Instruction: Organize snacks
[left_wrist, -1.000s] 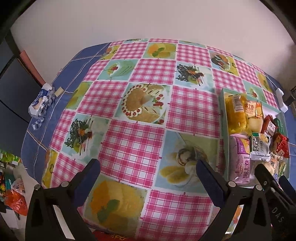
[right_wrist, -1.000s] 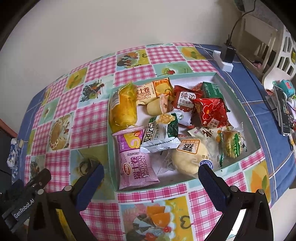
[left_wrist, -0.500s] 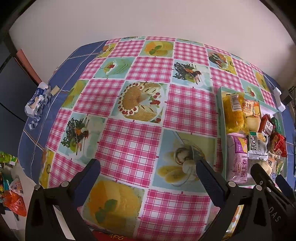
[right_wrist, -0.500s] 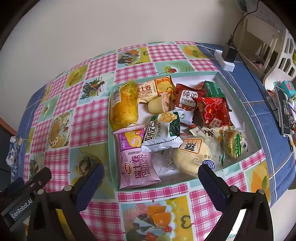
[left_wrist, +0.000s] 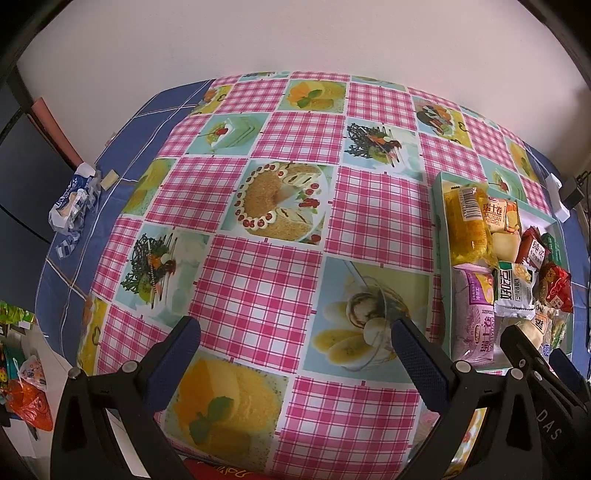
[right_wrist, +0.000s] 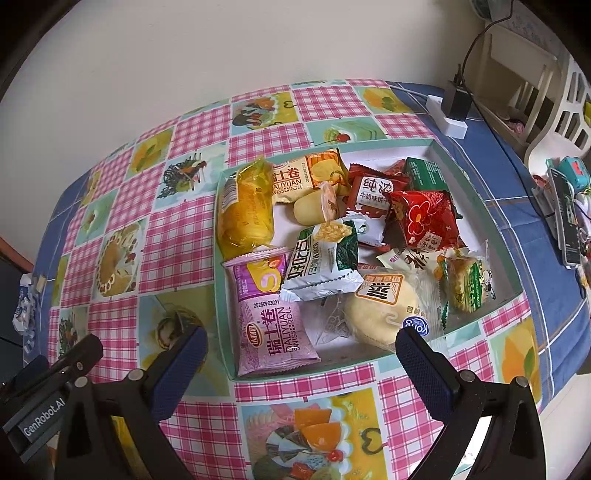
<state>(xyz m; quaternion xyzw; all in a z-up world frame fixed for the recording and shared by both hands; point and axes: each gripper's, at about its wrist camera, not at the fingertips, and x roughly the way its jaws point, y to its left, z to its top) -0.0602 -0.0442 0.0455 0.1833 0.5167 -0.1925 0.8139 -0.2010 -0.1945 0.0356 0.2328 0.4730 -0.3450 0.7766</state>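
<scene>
Left gripper (left_wrist: 295, 341) fingers wide, empty | right gripper (right_wrist: 301, 350) same, above tray (right_wrist: 476, 206)

Each hand-held gripper, left (left_wrist: 295, 341) and right (right_wrist: 301, 350), has black angular arms, dark blue textured fingertips (right_wrist: 186, 360), silver screws, and white "GenRobot.AI" lettering on one.

Your tray (right_wrist: 476, 206) sits on the surface (left_wrist: 258, 280) at three o'clock of centre, snack packets (right_wrist: 321, 266) heaped inside. A power strip (right_wrist: 445, 118) lies behind it at one o'clock; a crumpled wrapper (left_wrist: 72, 201) at nine.
</scene>
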